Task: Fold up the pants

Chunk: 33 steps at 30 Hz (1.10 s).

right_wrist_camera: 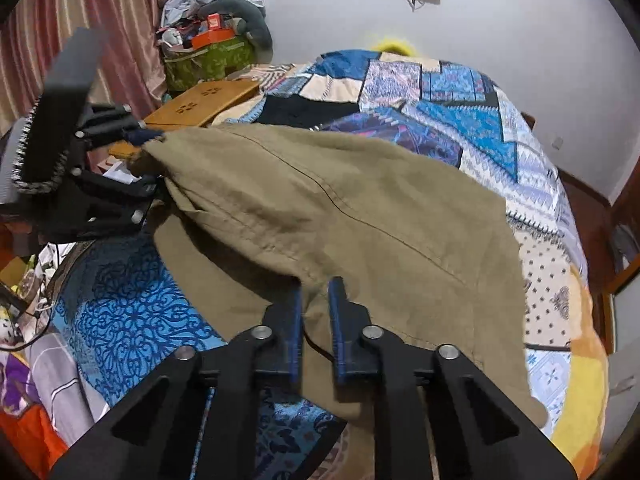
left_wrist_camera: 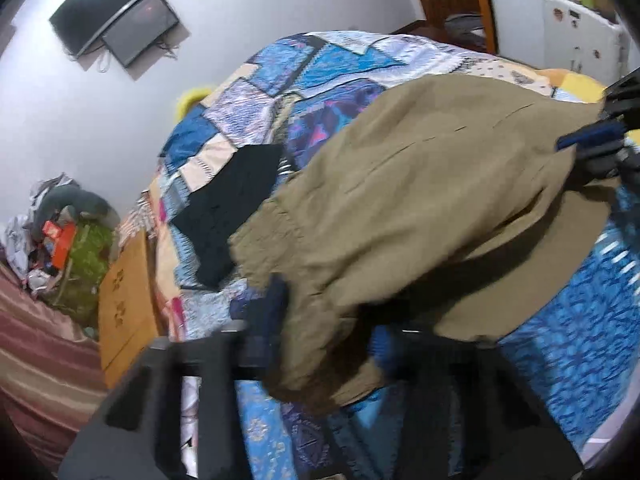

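Note:
Khaki pants lie partly lifted over a bed with a blue patchwork quilt. My left gripper is shut on one end of the pants, whose cloth drapes over its fingers. It also shows in the right wrist view at the left, holding the cloth. My right gripper is shut on the other end of the pants. It shows at the right edge of the left wrist view. The upper layer of the pants hangs between both grippers above a lower layer.
A dark garment lies on the quilt beyond the pants. A wooden lap table sits at the bed's edge beside a green bag heaped with clutter. Striped curtain at left; wall screens and a white cabinet lie beyond.

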### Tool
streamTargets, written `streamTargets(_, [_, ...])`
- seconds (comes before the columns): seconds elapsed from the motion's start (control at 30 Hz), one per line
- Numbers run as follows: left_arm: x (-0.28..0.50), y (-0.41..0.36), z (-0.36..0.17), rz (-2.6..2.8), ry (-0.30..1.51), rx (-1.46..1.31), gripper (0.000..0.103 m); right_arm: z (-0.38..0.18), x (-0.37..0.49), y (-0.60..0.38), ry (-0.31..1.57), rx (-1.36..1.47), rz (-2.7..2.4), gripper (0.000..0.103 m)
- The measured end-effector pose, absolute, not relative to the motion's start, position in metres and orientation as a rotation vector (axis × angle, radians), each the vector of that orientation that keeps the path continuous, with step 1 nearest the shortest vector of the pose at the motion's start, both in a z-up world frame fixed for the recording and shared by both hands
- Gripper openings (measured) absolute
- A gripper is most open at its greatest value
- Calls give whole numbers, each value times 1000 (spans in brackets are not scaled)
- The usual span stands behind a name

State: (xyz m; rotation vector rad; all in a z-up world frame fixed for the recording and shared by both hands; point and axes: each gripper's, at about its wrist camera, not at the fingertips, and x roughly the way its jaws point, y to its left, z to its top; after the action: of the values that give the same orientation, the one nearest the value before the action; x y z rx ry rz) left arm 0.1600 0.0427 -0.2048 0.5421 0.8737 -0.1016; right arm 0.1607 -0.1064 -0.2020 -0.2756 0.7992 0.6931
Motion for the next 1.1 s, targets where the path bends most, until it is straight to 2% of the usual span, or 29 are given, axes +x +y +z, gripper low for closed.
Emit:
streamTargets(0.27, [144,46,-173,-71,746,558,24,-173,145,-115,747,-200,734,5])
streamTargets(0.4, [140,55,-175,-93,766,525,25,-176,140,-113,770,-178,761,5])
streamTargets(0.53, [133,70,-191,-110,830,467,32,-196,137,-104,831,-187,762,6])
streamTargets(0.67, [121,83,-204,-105,869,433,34,-211,134,-102,868,-178,755,6])
streamTargets(0.73, [114,89,-206,-87,873,421,35,-211,133,-104,872,-160,756,10])
streamTargets(0.97, [95,113,-186,-57,866,294,48,-202,130,-107,891,-149,775,16])
streamTargets(1.03, [93,116,-174,-54,846,265,56,-195,129,-111,876,-134,787,21])
streamTargets(1.1, [93,115,-160,-52,812,236,60,-186,128,-116,844,-116,783,22])
